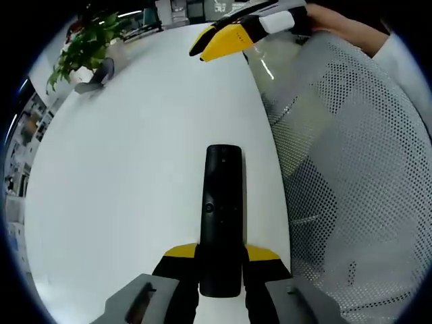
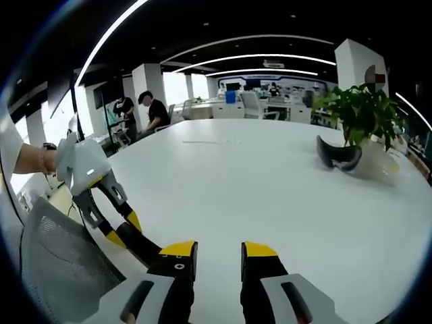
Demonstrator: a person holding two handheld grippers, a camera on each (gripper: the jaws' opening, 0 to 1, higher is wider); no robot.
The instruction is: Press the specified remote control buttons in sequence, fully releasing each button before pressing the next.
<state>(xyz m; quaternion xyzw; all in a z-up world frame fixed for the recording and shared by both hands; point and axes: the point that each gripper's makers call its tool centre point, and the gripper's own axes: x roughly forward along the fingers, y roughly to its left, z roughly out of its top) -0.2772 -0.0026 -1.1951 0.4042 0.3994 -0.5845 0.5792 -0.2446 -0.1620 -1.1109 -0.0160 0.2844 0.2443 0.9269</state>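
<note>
A black remote control is held lengthwise above the white table, its near end clamped between the yellow-tipped jaws of my left gripper, which is shut on it. My right gripper hangs over the table's far edge, well beyond the remote's tip, with a sleeve behind it. In the right gripper view, my right gripper stands open with bare table between its fingers. To its left is the left gripper, held by a hand, with the remote pointing toward my right jaws.
A grey mesh chair stands against the table's edge, also seen as the chair. A potted plant and a dark curved object sit at the far side. People are at desks in the background.
</note>
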